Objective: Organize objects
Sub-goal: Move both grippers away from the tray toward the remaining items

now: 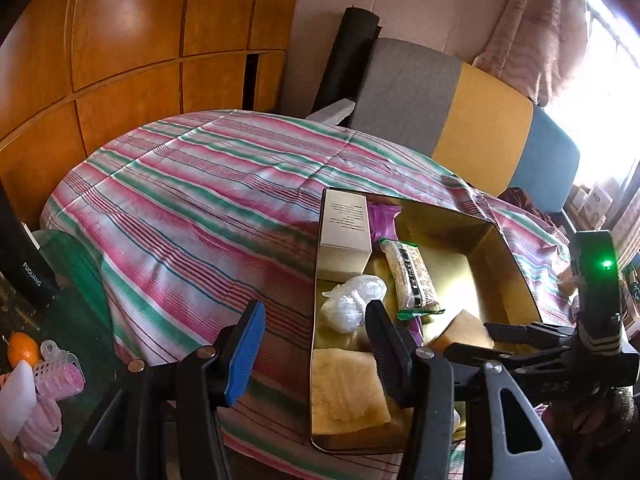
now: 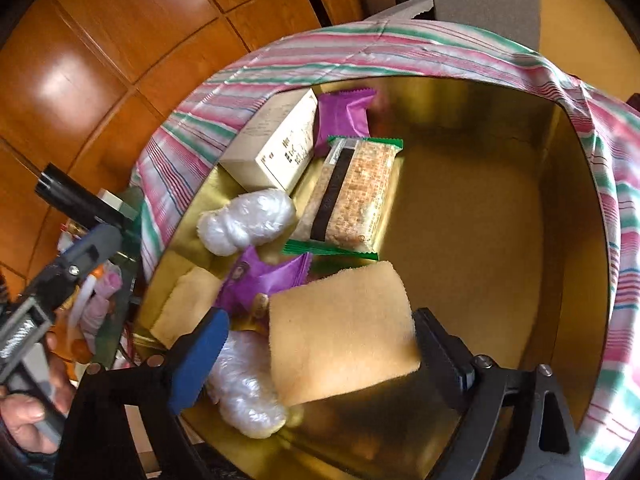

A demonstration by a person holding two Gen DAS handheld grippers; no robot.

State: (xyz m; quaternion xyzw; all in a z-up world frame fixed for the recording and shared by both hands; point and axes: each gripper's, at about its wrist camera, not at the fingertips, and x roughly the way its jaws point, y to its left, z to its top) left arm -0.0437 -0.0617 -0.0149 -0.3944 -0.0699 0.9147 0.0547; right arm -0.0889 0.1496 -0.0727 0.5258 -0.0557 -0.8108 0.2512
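the right gripper (image 2: 316,354) hangs over the shiny gold rectangular tin (image 2: 500,240) on the striped bedspread (image 1: 200,200), jaws spread wide around a tan spongy square pad (image 2: 340,332) that its pads do not press. the left gripper (image 1: 316,344) hovers at the tin's near edge, jaws partly spread, holding nothing.

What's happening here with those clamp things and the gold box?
A person is tidying small things into a gold tin on a striped cloth. The right gripper hangs over the tin, jaws open, a yellow sponge between them, seemingly just let go. The left gripper waits empty at the tin's edge. Snack packets, a white box and plastic bags already lie inside.
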